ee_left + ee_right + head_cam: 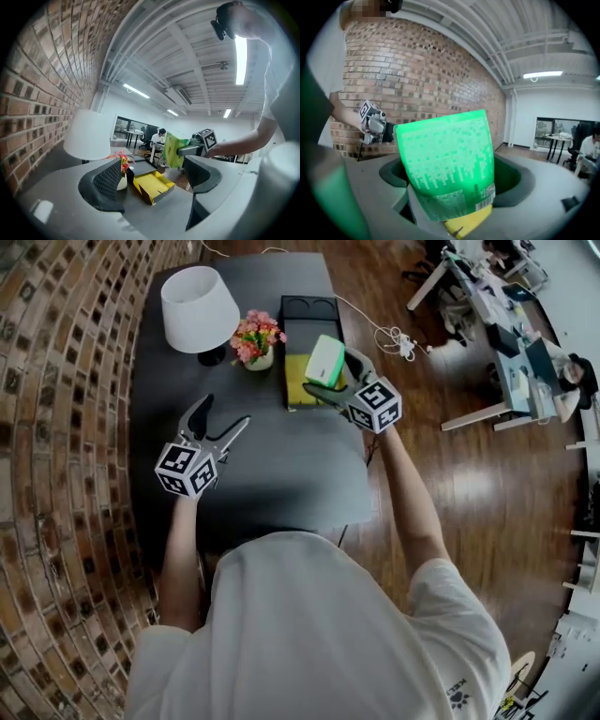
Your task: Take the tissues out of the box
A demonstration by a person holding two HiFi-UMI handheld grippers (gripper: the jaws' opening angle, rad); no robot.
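My right gripper (330, 371) is shut on a green tissue pack (325, 361) and holds it just above the open yellow box (298, 381) on the dark table (281, 465). In the right gripper view the pack (447, 164) fills the space between the jaws, with the yellow box (471, 222) showing below it. My left gripper (225, 413) hangs over the table's left middle, open and holding nothing. From the left gripper view the yellow box (152, 185) lies open ahead, and the green pack (174, 150) is raised behind it.
A white lamp (197, 310) and a small pot of flowers (256, 337) stand at the table's far left. A black tray (309, 320) lies behind the yellow box. Wooden floor, a white cable (394, 334) and office desks (497, 324) lie to the right.
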